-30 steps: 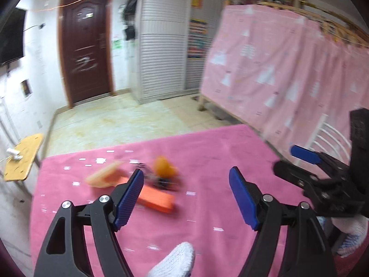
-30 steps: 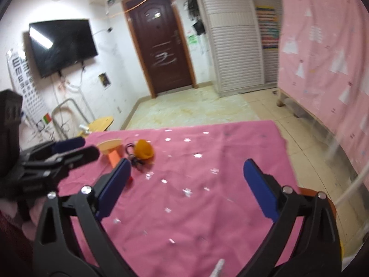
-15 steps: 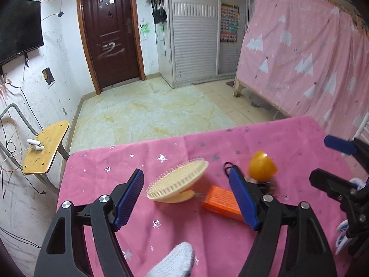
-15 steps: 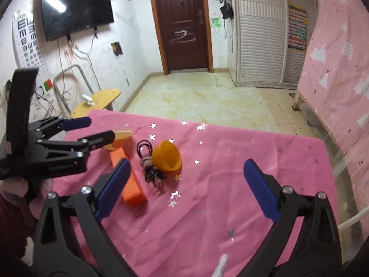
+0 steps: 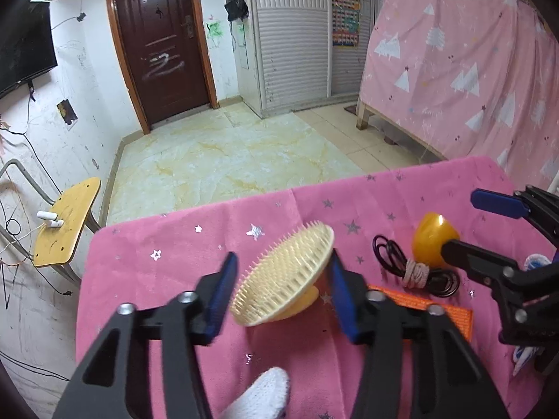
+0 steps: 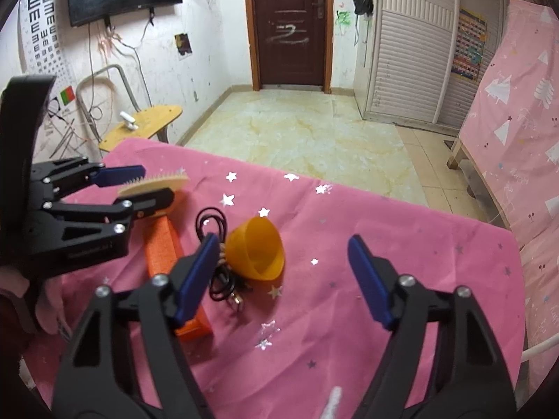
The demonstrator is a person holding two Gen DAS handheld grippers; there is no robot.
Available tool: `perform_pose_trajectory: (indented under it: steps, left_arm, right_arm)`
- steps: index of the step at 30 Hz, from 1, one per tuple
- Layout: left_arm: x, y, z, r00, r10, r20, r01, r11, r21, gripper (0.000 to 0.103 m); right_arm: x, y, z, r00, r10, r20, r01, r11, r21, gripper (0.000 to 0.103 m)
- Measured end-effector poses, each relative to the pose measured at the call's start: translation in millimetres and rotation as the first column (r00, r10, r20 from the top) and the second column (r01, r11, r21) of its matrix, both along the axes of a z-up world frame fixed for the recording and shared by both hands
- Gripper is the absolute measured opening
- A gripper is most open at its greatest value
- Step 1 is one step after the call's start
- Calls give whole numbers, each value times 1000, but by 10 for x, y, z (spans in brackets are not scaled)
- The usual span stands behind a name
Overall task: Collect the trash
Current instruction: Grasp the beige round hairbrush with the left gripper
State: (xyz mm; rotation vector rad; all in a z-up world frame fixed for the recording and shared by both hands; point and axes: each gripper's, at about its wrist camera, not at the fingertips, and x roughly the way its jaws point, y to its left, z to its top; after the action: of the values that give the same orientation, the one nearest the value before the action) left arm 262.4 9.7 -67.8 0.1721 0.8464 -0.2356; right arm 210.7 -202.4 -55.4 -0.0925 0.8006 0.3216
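Observation:
A cream round bristle brush [image 5: 286, 279] stands tilted on the pink star-print tablecloth [image 5: 174, 251]. My left gripper [image 5: 283, 295] is closing on it, and both blue pads touch its rim. From the right wrist view, the left gripper [image 6: 157, 183] brackets the brush [image 6: 157, 185]. An orange plastic cup [image 6: 255, 253] lies on its side between the closing jaws of my right gripper [image 6: 281, 277], with a gap at the right pad. That right gripper [image 5: 457, 221] straddles the cup [image 5: 433, 241]. An orange box [image 6: 164, 244] and a black coiled cable [image 6: 213, 220] lie between brush and cup.
A yellow chair seat [image 5: 66, 223] stands off the table's left corner. A pink curtain [image 5: 454, 70] hangs at the right. The table's far edge drops to tiled floor [image 5: 227, 153]. A white-gloved fingertip [image 5: 262, 394] shows under the left gripper.
Both grippers moved forward and down toward the items and their jaws narrowed. The left one now encloses the brush, and the right one brackets the orange cup.

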Motion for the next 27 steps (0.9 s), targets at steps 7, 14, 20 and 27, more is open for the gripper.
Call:
perform_pose_trajectory:
  steps: [7,14,20,27]
  left_arm:
    - [27,16,-48,1000,19,-4,-19,1000,6,18]
    - [35,66,-32,999,38,0,-38,999,-26,14]
    - [-36,106,41,998,49,24,-48,998,-48,11]
    - [-232,167,223,996,63,63,-57,995,-88,11]
  right_arm:
    - [64,131,-80,999,39,-29,-39,999,-11,45]
    - [81,201,-85,997,62,-39,-62,998,-7,40]
    - [53,157,-49,998,49,-27,-49,999,16,40]
    - [-156,44,192,999,36,26,-37,998,47,40]
